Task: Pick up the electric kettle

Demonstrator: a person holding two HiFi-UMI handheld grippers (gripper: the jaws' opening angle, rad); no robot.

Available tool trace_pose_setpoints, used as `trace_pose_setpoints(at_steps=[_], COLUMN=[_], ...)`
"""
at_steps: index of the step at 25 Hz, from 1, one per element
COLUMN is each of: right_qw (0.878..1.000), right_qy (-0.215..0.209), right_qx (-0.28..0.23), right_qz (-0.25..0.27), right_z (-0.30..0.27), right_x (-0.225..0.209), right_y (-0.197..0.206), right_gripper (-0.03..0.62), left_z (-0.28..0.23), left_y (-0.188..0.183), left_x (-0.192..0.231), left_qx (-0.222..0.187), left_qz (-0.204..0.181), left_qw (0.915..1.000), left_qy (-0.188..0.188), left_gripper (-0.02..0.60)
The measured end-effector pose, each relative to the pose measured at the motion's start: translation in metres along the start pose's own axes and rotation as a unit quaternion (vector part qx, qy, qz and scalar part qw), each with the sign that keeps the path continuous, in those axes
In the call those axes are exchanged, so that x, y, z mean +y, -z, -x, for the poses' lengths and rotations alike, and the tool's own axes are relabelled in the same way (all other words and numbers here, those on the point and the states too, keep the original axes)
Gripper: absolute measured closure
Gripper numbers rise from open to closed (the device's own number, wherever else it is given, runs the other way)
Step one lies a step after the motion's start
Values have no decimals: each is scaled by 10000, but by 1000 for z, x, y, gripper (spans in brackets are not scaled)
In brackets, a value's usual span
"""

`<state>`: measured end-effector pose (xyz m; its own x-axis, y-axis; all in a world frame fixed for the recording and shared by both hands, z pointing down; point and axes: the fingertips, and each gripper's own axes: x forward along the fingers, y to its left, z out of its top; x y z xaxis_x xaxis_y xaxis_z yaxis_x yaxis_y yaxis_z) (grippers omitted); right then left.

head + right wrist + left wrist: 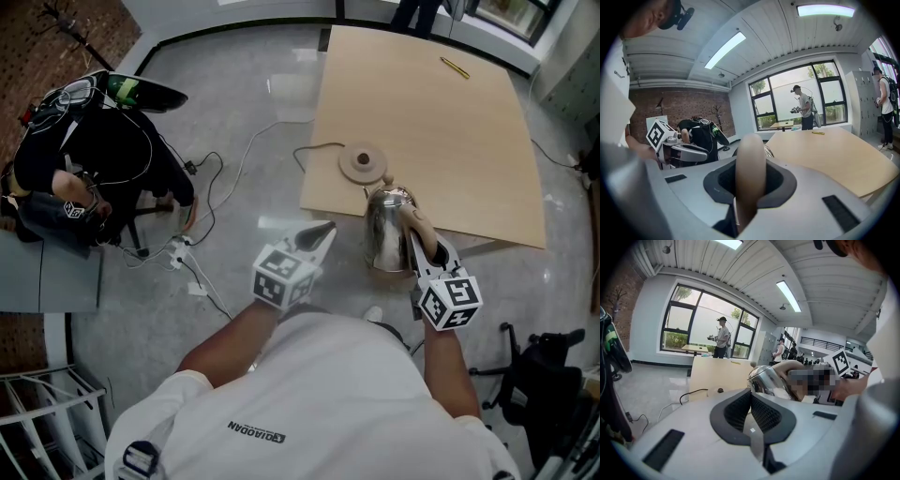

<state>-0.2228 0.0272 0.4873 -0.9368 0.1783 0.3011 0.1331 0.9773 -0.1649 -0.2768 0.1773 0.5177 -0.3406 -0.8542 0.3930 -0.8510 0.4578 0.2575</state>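
The shiny steel electric kettle (pixel 387 230) is off its round base (pixel 363 162), which sits near the front edge of the wooden table (pixel 450 122). My right gripper (pixel 424 246) is shut on the kettle's tan handle (pixel 750 173), which fills the gap between the jaws in the right gripper view. The left gripper (pixel 319 234) is to the kettle's left over the floor, its jaws shut with nothing in them. From the left gripper view the kettle (pixel 766 380) shows just beyond the closed pads (pixel 740 411).
A yellow pen (pixel 456 67) lies at the table's far side. The base's cord (pixel 314 150) runs off the table's left edge to cables on the floor (pixel 187 253). A black bag on a chair (pixel 94 159) stands at left. People (pixel 722 337) stand by the window.
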Motion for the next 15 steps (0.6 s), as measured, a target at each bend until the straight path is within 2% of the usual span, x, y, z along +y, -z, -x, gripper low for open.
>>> trace_pose_setpoints(at_steps=[15], right_qw=[9996], right_qy=[126], right_qx=[1], right_qz=[-265], right_z=[7], right_x=[-8], right_y=[7], right_gripper=[523], left_z=[-3], left_y=[-2], left_x=[-6], left_qx=[8], left_qz=[-111], left_qw=[9997], left_qy=[203], left_gripper=[586])
